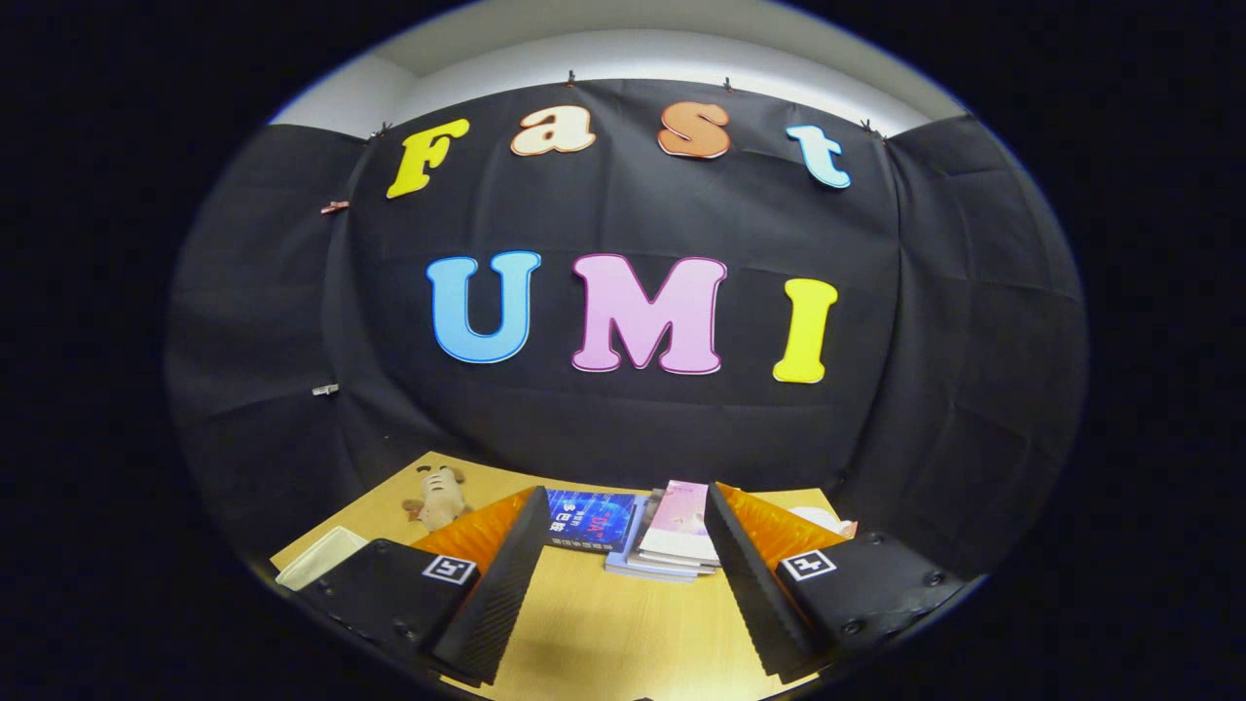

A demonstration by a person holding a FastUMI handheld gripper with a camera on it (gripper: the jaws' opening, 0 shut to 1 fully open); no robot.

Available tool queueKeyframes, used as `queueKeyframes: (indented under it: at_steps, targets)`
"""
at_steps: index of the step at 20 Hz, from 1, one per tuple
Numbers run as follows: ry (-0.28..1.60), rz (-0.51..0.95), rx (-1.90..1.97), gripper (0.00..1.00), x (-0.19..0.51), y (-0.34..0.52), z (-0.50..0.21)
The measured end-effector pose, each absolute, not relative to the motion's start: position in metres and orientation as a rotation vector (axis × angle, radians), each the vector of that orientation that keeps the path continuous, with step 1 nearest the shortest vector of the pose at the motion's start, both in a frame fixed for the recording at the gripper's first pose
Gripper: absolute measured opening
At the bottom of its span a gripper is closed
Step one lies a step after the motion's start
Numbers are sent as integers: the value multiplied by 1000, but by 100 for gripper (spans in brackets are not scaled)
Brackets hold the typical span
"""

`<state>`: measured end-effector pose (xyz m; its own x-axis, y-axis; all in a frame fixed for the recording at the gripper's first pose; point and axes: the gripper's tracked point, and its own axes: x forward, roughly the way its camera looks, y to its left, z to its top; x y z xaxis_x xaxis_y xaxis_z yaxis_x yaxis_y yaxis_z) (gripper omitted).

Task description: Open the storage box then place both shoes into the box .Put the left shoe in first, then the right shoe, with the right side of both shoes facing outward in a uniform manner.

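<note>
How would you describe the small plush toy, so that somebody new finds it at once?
Start at the wooden table before the black cloth wall. The open tongs point at a pile of books; the plush toy lies beyond the left finger, near the table's far edge. It alone is soft, beige and animal-shaped.

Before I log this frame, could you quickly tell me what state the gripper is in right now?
Gripper: open, holding nothing; bare wooden table between its fingers, books just beyond them.
</note>
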<state>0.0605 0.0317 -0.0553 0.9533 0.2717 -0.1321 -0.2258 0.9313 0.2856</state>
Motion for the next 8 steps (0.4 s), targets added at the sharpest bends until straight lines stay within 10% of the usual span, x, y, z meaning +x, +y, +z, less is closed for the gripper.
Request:
queueKeyframes:
  at_steps: [8]
  targets:
    - [144,260,199,97,64,-7,-76]
